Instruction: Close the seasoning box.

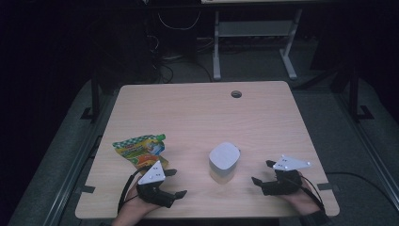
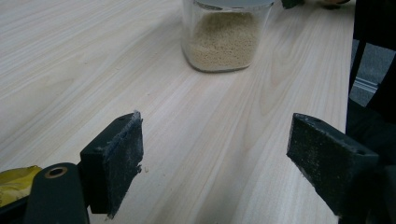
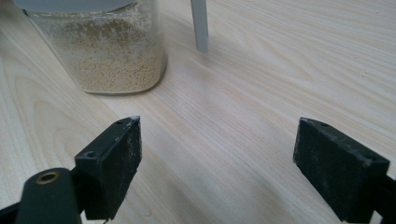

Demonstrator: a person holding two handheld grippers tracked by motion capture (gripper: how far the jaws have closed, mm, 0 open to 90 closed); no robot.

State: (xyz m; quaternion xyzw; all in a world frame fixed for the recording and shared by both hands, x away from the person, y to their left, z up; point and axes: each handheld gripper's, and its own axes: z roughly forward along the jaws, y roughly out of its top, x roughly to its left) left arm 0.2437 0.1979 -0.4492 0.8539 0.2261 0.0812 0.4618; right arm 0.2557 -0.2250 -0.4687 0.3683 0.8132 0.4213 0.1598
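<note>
A clear, square-sided plastic jar (image 1: 223,163) with a pale grey lid, about half full of fine tan granules, stands upright on the light wooden table (image 1: 197,113) between the two hand-held claws. Neither claw touches it.

The left gripper (image 1: 172,183), black with a grey three-cornered plate on top, rests low over the table's near edge in the person's left hand (image 1: 136,205). Its jaws stand wide apart with only bare wood between them. In the left gripper view the jar (image 2: 223,39) sits ahead of the jaws and a little toward the right one, well clear of both pads (image 2: 119,161). Just behind and to the outer side of this claw lies a flat yellow and green printed foil pouch (image 1: 141,149) with its spout pointing away from the person; a yellow corner of it (image 2: 16,184) shows at the claw's left base in its own view.

The right gripper (image 1: 263,173), also black with a grey plate, lies near the table's near right edge in the person's right hand (image 1: 301,200), pointing across toward the jar. Its jaws are spread wide and grip nothing. In the right gripper view the jar (image 3: 100,46) stands ahead of the left jaw, apart from its pad (image 3: 116,163), with open tabletop between the jaws. A pale grey upright post (image 3: 200,25) shows beyond the jar, ahead of the gap.

A round cable hole (image 1: 236,94) sits in the table far beyond both claws.
</note>
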